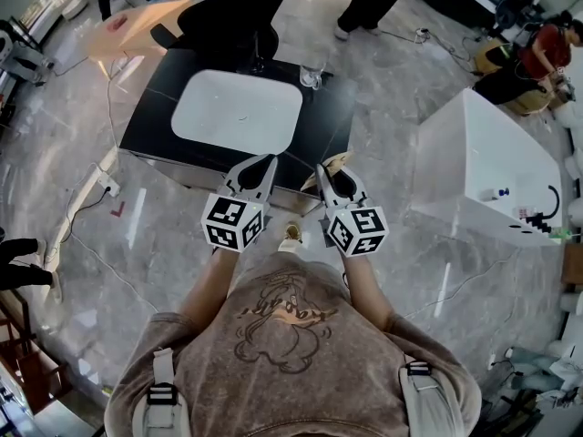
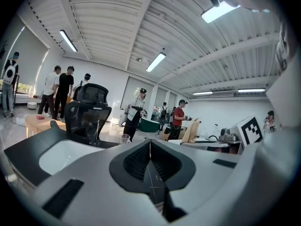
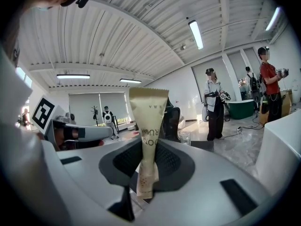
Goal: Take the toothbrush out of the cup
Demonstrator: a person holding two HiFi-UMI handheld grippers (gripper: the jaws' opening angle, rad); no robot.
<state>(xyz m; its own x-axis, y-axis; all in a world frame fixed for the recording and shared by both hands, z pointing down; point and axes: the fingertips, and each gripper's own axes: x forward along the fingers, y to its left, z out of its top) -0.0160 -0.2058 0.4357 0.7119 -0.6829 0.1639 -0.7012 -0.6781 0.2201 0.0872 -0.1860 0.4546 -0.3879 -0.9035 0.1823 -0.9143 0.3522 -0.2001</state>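
Black counter (image 1: 332,116) ahead, cup (image 1: 312,75) at its far edge: your right gripper (image 3: 149,161) pinches the wrapped toothbrush (image 3: 148,121) upright, seemingly carried clear, while your left gripper (image 2: 150,145) stays out of it, closed and empty.

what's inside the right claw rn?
A beige toothbrush packet, upright, pinched between the pads of the right claw. The print on its paper shows; its contents cannot be seen, since the paper covers them.

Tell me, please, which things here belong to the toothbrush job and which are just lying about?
Job in hand: wrapped toothbrush, held by the right gripper with its jaws closed on it; glass cup on the black counter.

Just lying about: white basin; black chair behind the counter; white block on the right.
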